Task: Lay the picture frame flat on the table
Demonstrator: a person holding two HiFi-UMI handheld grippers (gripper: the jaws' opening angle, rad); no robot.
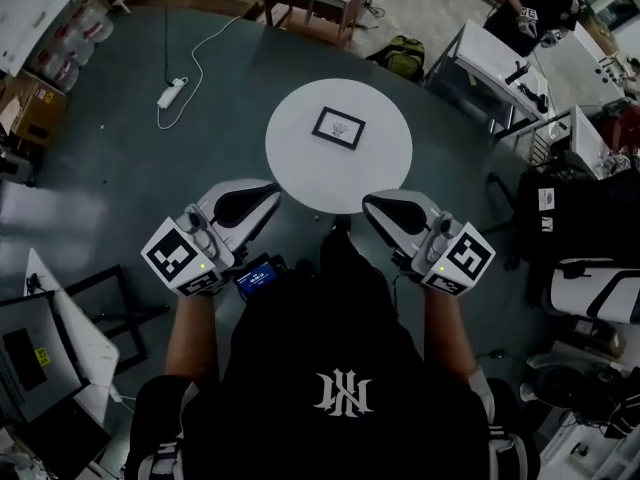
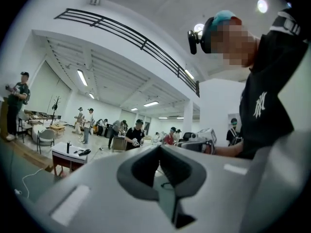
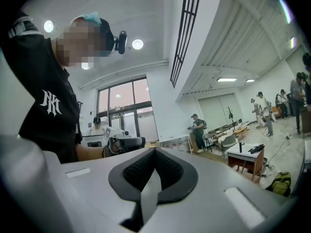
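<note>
1 white table (image 1: 300,163), picture frame (image 1: 339,127) flat, teal floor (image 1: 140,168)

Pic frame (image 1: 339,127): small, rectangular, dark border w/ pale insert. It is seen lying flat, face up, approx. centre of the round white table (image 1: 290,158), turned slightly askew. Nothing is seen touching it.
</note>
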